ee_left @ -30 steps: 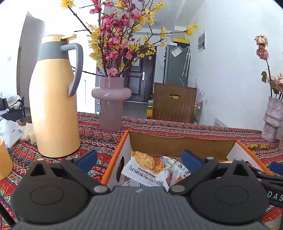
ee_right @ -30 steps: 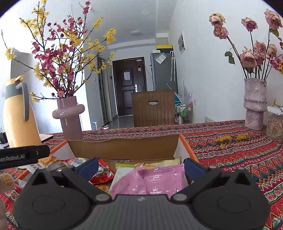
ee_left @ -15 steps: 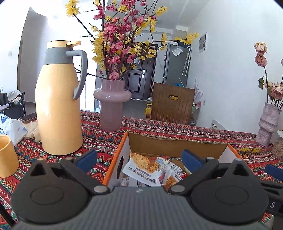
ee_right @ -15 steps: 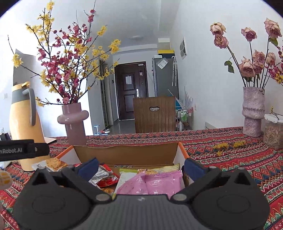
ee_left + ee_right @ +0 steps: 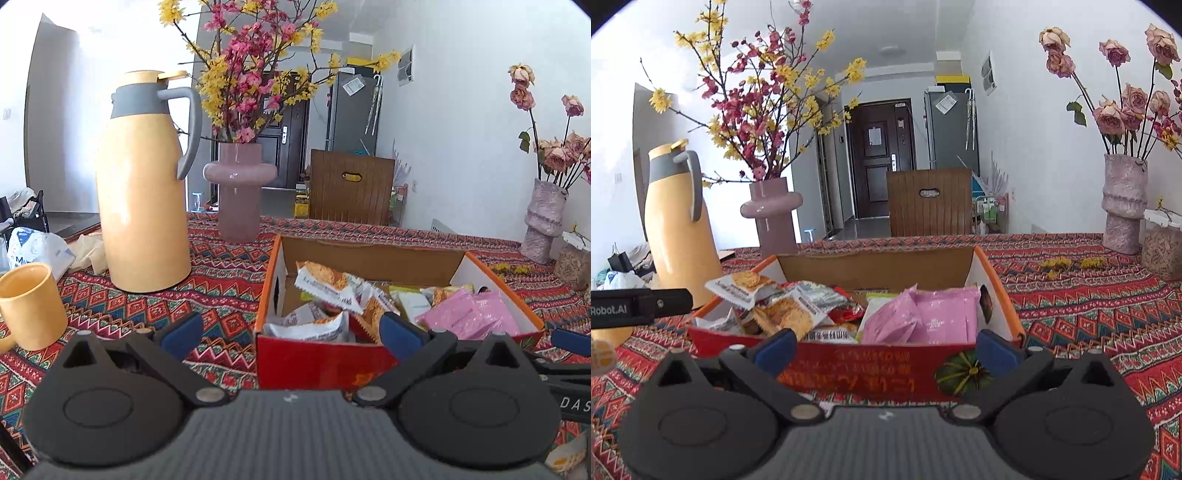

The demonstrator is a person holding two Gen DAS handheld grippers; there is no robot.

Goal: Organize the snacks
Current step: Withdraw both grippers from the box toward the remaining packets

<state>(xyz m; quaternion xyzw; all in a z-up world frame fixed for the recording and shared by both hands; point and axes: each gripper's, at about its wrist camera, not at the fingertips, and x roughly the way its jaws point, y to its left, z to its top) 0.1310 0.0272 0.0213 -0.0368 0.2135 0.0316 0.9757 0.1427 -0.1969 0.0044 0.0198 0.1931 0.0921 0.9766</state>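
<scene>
A cardboard box with a red front and orange rim [image 5: 317,360] [image 5: 871,373] stands on the patterned tablecloth, filled with snack packets. White cracker packets [image 5: 325,286] [image 5: 746,286] lie on its left side and pink packets [image 5: 469,314] [image 5: 923,314] on its right. My left gripper [image 5: 291,332] is open, held just short of the box's front left corner, with nothing between its fingers. In front of the box's red wall my right gripper [image 5: 886,347] is open too and holds nothing.
A tall yellow thermos [image 5: 142,184] and a yellow mug [image 5: 31,304] stand left of the box. A pink vase of blossom branches [image 5: 240,192] is behind it. A grey vase of roses [image 5: 1123,203] and a jar [image 5: 1161,247] stand at the right. One loose packet [image 5: 565,458] lies near the lower right.
Both grippers have drawn back and up from over the box; its red front wall now shows in both views. Both stay open.
</scene>
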